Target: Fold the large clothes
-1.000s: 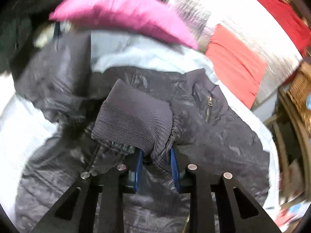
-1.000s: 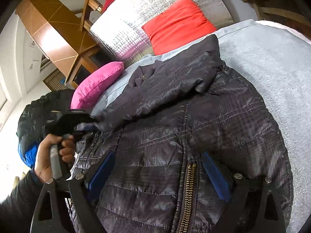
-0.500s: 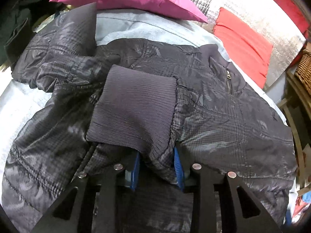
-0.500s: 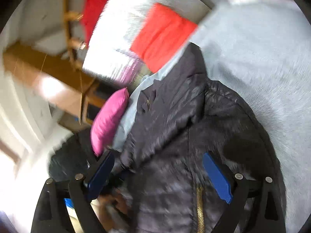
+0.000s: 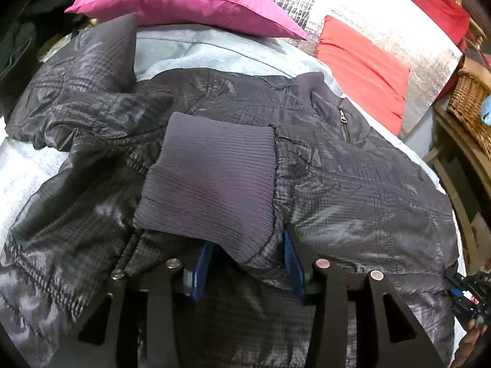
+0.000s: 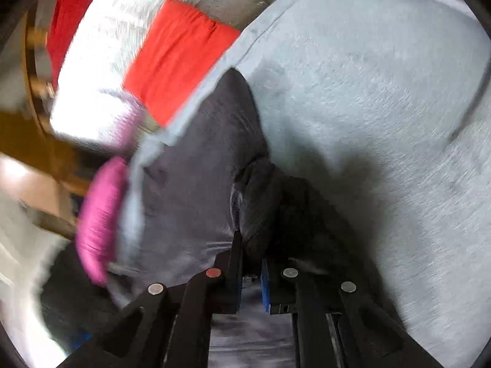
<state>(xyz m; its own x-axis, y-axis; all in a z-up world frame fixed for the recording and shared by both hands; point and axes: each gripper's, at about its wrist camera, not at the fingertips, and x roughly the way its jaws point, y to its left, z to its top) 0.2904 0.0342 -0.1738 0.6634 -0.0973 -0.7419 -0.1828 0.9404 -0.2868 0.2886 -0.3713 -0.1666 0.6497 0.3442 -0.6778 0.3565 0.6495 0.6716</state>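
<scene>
In the left wrist view, a dark quilted jacket (image 5: 353,190) is seen spread over a pale grey bed cover (image 5: 214,52). One sleeve is folded across the body of the jacket, and its ribbed cuff (image 5: 211,190) lies on top, directly ahead of the left gripper (image 5: 245,260). The jaws have just been opening and are seen partly apart; the lower edge of the cuff and a fold of sleeve fabric lie between the blue pads (image 5: 291,260), and no firm pinch on the cloth is seen. The zipped collar (image 5: 340,116) is turned toward a red pillow (image 5: 362,70), which rests against a silver quilted panel (image 5: 353,9). A pink pillow (image 5: 184,0) lies at the far edge of the bed, beside the jacket's other sleeve (image 5: 92,61). A wicker basket (image 5: 469,104) stands at the right, off the bed.

The right wrist view is blurred by motion. The right gripper (image 6: 250,279) is shown with its jaws brought nearly together, and a dark fold of the jacket (image 6: 196,184) at its edge is caught between them. To the right of the jacket, the bed cover (image 6: 368,92) lies bare. The red pillow (image 6: 178,64) and the pink pillow (image 6: 98,214) are visible at the left, beyond the jacket.
</scene>
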